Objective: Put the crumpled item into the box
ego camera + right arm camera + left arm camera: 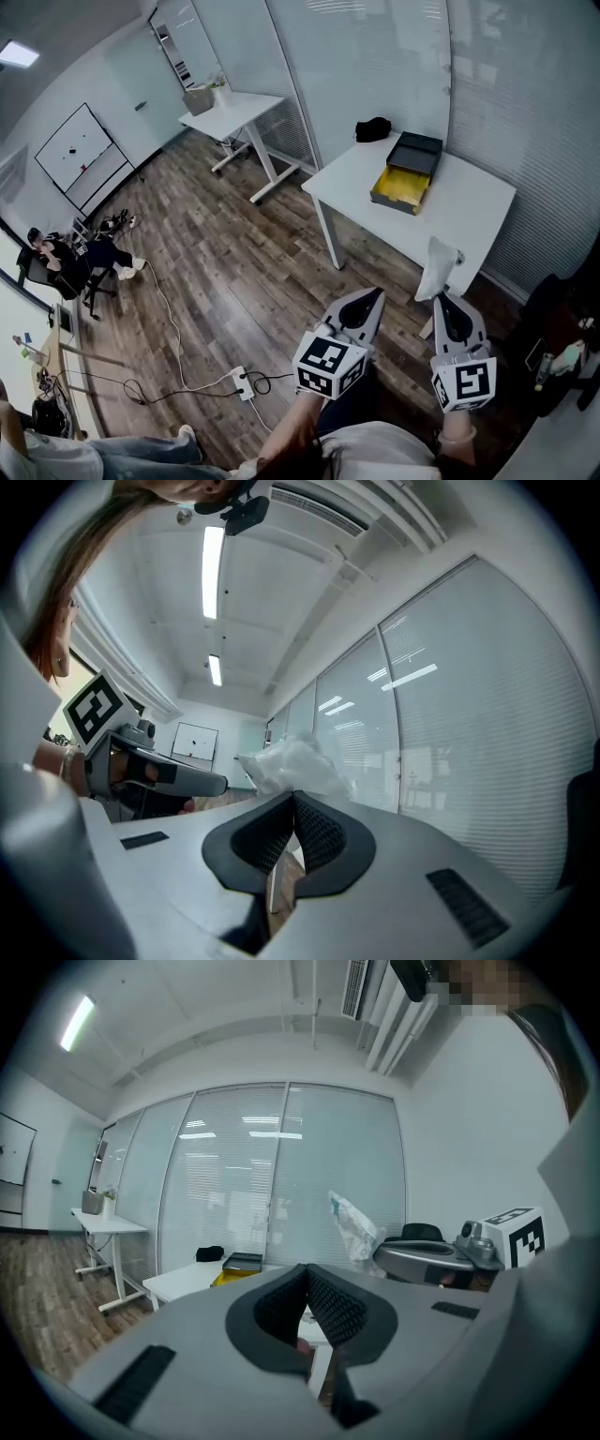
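No legible text or numbers. Whiteboard (82, 150) marks too small to read; crumpled bag (354, 1227) print blurred.

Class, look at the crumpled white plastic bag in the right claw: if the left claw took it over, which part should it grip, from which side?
Probably the free upper half of the crumpled white plastic bag, approached from its left. The right claw is shut on its bottom end, so the bag stands up clear above, and the empty left claw is on that side.
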Tool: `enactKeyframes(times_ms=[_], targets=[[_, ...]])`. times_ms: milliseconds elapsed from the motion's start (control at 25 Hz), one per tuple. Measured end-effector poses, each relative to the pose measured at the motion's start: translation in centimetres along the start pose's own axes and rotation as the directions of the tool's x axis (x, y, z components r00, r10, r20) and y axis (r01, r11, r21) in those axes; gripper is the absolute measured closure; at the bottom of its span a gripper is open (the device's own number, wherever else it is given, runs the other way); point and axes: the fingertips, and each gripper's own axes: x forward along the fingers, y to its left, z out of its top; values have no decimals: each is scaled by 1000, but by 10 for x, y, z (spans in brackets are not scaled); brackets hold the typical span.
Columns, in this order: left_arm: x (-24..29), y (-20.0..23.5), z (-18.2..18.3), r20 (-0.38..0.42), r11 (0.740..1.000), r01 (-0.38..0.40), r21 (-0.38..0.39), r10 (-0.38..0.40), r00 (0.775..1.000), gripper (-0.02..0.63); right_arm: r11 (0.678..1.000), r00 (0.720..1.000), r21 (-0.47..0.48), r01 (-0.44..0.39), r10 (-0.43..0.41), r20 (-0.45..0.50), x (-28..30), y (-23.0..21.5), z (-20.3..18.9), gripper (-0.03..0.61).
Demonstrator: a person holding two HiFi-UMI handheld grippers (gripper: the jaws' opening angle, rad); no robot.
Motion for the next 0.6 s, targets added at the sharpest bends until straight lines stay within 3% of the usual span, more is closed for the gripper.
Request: enactKeyframes(times_ms=[600], targets=[[79,83,17,18,998,67,-23,-66,998,595,999,999,34,33,-33,-12,109,-30,-3,549]])
